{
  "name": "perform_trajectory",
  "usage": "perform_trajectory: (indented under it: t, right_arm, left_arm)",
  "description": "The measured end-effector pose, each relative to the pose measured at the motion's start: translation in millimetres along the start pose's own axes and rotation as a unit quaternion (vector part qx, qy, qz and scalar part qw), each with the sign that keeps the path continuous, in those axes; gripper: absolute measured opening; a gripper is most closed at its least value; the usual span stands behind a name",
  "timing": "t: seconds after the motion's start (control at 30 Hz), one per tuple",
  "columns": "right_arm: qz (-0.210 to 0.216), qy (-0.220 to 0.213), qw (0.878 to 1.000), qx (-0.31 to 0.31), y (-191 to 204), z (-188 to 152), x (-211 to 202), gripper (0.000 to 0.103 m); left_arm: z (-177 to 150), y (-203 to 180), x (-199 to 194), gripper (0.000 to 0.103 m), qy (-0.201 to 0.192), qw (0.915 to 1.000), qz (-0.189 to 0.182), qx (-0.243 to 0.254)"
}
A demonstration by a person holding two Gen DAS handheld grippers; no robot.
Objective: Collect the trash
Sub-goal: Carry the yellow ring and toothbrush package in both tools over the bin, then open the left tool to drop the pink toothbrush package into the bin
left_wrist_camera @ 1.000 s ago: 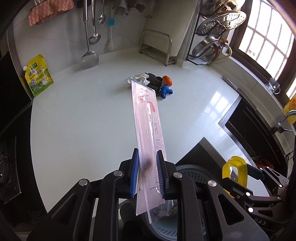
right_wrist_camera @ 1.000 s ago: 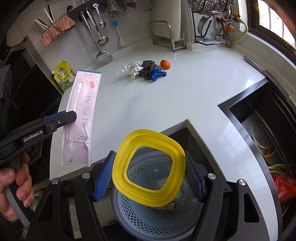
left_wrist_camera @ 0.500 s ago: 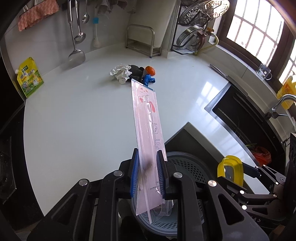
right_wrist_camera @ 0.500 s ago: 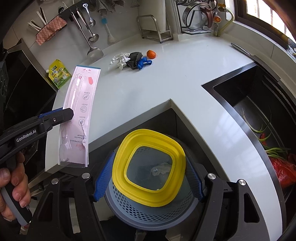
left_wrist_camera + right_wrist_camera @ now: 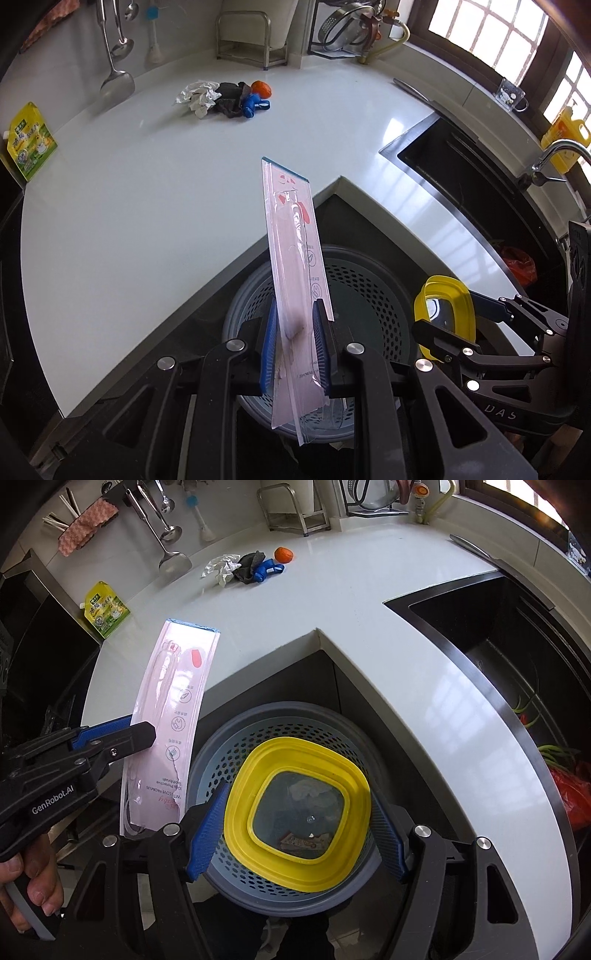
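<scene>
My left gripper (image 5: 294, 345) is shut on a long pink toothbrush package (image 5: 295, 266) and holds it upright over the grey perforated trash bin (image 5: 362, 273). It also shows in the right wrist view (image 5: 166, 716), left of the bin (image 5: 258, 723). My right gripper (image 5: 295, 808) is shut on a yellow-rimmed clear lid (image 5: 295, 812) held above the bin; the lid shows in the left wrist view (image 5: 443, 314). A pile of trash lies far back on the white counter: crumpled white paper (image 5: 197, 96), a dark rag (image 5: 229, 101), a blue piece (image 5: 255, 105) and an orange piece (image 5: 261, 88).
The white counter (image 5: 147, 206) wraps around the bin's corner. A black sink (image 5: 498, 635) with green scraps and a red bag is at the right. A yellow-green pouch (image 5: 31, 142), hanging utensils (image 5: 114, 44) and a metal rack (image 5: 251, 37) stand along the back wall.
Both grippers have pulled back from the counter and down toward the bin. The pink package now hangs over the bin's opening; the trash pile looks farther away.
</scene>
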State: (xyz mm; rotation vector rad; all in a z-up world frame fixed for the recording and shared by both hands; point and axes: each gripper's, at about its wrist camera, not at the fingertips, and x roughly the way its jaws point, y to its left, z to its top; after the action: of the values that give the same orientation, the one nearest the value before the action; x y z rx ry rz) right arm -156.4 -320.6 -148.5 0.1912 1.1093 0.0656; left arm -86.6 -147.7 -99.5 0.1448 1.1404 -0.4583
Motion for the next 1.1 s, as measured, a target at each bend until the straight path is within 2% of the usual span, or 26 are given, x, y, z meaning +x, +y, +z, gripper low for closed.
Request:
perform_trajectory:
  t: [0.47,1.1]
  right_arm:
    - [-0.012,0.058,0.998,-0.016,-13.7,-19.7,43.0,0.069]
    - [-0.022,0.087,0.996,-0.027,-8.3,-13.1,82.7,0.069]
  left_arm:
    - [-27.6,-15.2,61.1,0.019,0.061,0.9978,-0.004,0.025]
    - [-29.3,-9.3,104.0,0.019,0.086,0.9946,0.011,0.057]
